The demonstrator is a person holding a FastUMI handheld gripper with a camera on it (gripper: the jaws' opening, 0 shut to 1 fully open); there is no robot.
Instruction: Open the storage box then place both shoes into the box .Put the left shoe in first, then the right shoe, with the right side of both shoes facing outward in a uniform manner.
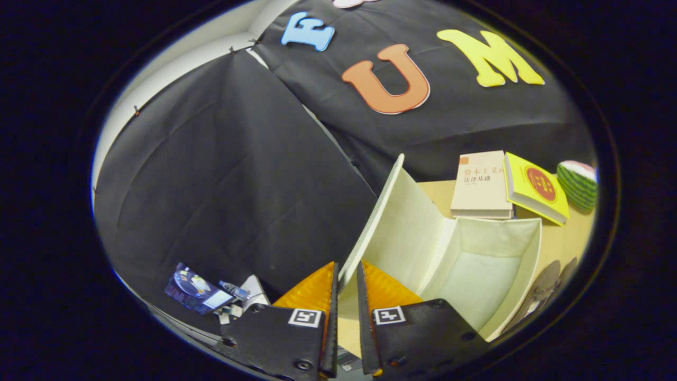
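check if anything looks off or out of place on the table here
Nothing looks damaged or spilled. The storage box stands open and empty, its lid raised between the gripper fingers. Two books lean beyond it.

My gripper (pixel 347 271) pinches the raised lid (pixel 394 227) of the open storage box (pixel 508 275) on the tabletop (pixel 566 243); two books (pixel 482 184) and a watermelon toy (pixel 577 184) lie behind it.
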